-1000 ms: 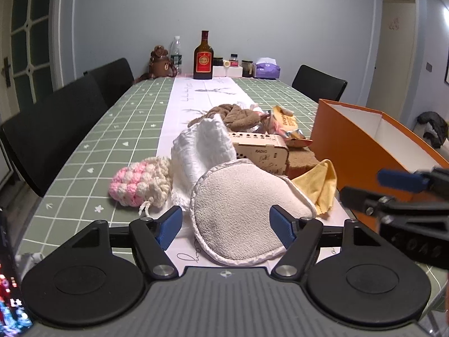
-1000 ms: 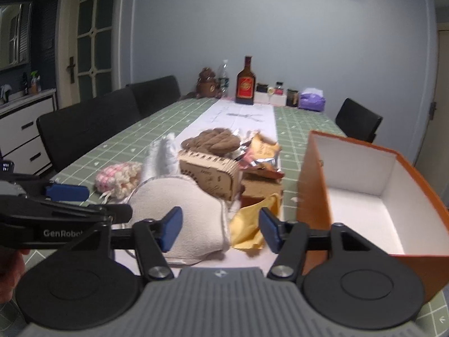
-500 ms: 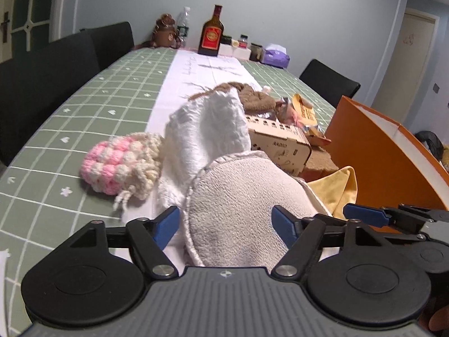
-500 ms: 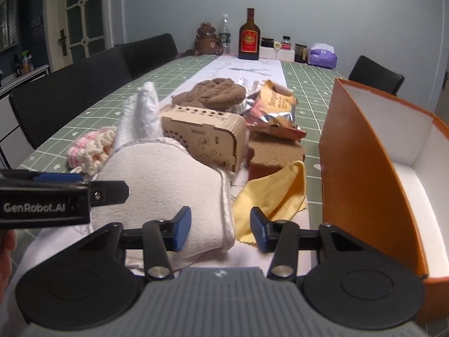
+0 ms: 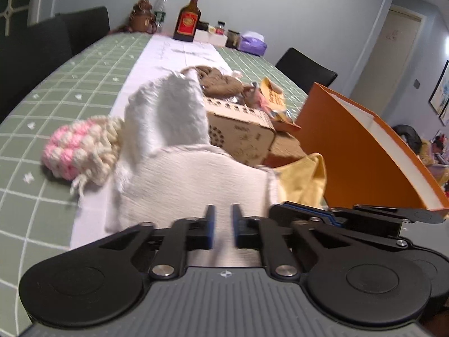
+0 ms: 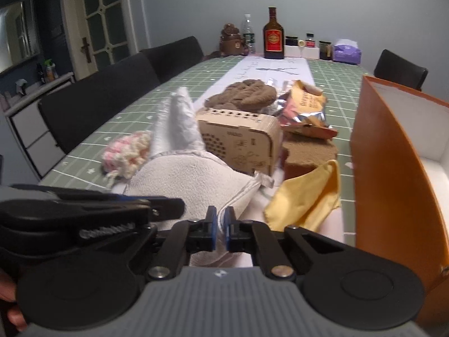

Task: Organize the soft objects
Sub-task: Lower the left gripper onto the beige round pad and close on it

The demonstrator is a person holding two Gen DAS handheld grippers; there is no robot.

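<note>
A round beige pad [image 5: 196,179] [image 6: 190,179] lies at the near end of the table, leaning on a white knitted cloth [image 5: 168,112]. My left gripper [image 5: 223,224] is closing on the pad's near edge, and its pads pinch the fabric. My right gripper [image 6: 220,224] is closing on the pad's stitched right rim, with the fabric squeezed between its pads. The two grippers sit side by side, almost touching. A pink-and-cream crochet pouch [image 5: 81,148] lies left of the pad. A yellow cloth [image 6: 306,196] lies right of it, and a brown knit piece [image 6: 241,95] is farther back.
An open orange box [image 6: 387,168] stands at the right, close to the yellow cloth. Behind the pad are a wooden radio box [image 6: 241,143], a brown sponge block [image 6: 308,151] and a snack bag [image 6: 306,106]. Bottles and jars [image 6: 273,36] stand at the far end. Black chairs [image 6: 98,106] line the left side.
Both grippers came forward and down onto the beige pad. Their jaws went from wide apart to closed on its near edge, and the pad's edge is bunched up.
</note>
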